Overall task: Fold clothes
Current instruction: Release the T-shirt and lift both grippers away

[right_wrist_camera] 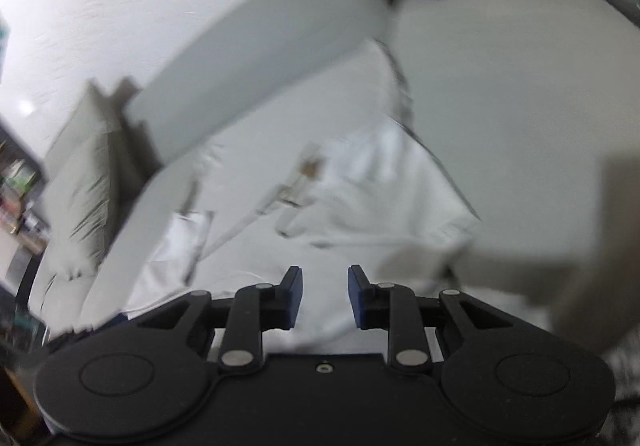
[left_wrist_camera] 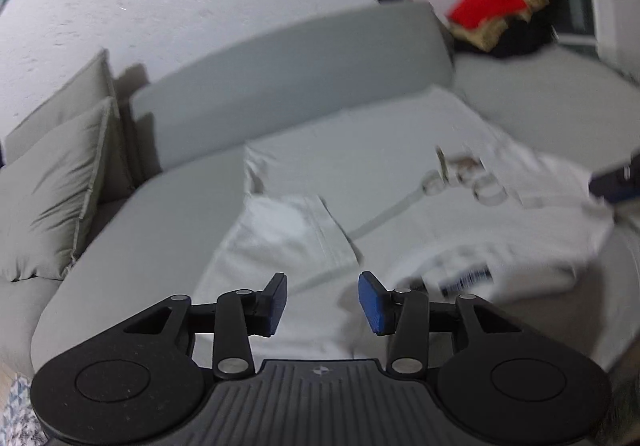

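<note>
Left gripper [left_wrist_camera: 322,302] open above white shirt [left_wrist_camera: 400,206] | right gripper [right_wrist_camera: 325,296] open, empty

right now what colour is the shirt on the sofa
White, with a small print; the shirt shows best in the left wrist view.

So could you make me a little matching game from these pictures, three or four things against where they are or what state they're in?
Things:
1. white shirt
2. red cloth
3. pillows
4. left tool

Places or states:
A. far end of the sofa, on a dark heap
B. open, holding nothing
C. spread on the sofa seat
D. propped at the sofa's left end

Pairs: 1-C, 2-A, 3-D, 4-B
</note>
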The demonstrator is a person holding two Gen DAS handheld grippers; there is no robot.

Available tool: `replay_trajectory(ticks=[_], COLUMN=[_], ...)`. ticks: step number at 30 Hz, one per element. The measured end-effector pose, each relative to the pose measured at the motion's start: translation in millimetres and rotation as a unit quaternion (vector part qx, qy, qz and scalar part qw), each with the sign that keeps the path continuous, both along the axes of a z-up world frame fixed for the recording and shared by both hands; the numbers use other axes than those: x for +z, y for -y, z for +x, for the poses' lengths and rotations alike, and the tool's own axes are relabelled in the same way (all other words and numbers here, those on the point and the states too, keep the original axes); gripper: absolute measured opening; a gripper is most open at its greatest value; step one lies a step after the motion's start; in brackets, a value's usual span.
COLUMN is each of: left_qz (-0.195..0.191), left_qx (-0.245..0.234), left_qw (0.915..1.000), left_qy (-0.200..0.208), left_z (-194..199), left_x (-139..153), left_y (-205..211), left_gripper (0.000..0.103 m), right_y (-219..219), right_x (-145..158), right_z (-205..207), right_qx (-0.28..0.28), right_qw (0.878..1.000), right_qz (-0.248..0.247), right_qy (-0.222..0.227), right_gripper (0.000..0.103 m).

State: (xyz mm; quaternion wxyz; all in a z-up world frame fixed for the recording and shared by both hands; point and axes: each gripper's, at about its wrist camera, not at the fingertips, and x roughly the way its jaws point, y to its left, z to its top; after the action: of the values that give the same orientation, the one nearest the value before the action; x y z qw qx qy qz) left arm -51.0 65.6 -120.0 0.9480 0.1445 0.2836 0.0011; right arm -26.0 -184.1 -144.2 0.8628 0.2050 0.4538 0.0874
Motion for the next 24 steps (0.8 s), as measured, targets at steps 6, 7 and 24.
replay_trajectory(ticks=[6, 7, 24], left_qz=[0.029, 0.039, -0.12], left_qx=[-0.013, -0.021, -0.007], left_qw=[0.9962, 0.9955, 0.9926], left_qy=[-0.081, -0.084, 0.018], left_z=[16.8, 13.7, 9.0], left_x=[-23.4, -24.1, 90.3], left_y=[15.1, 17.7, -52.2], left_gripper=[0.038, 0.036, 0.048], right_y=[-23.0, -27.4, -8.0], right_x=[1.7, 4.3, 116.0], right_z=[1.7, -0.5, -17.9], right_qx=[0.042, 0.055, 0.09], right_qw=[0.999, 0.998, 0.984], right_qz=[0.001, -0.012, 0.1], right_qy=[0.029, 0.03, 0.116], right_gripper=[0.026, 0.027, 0.047])
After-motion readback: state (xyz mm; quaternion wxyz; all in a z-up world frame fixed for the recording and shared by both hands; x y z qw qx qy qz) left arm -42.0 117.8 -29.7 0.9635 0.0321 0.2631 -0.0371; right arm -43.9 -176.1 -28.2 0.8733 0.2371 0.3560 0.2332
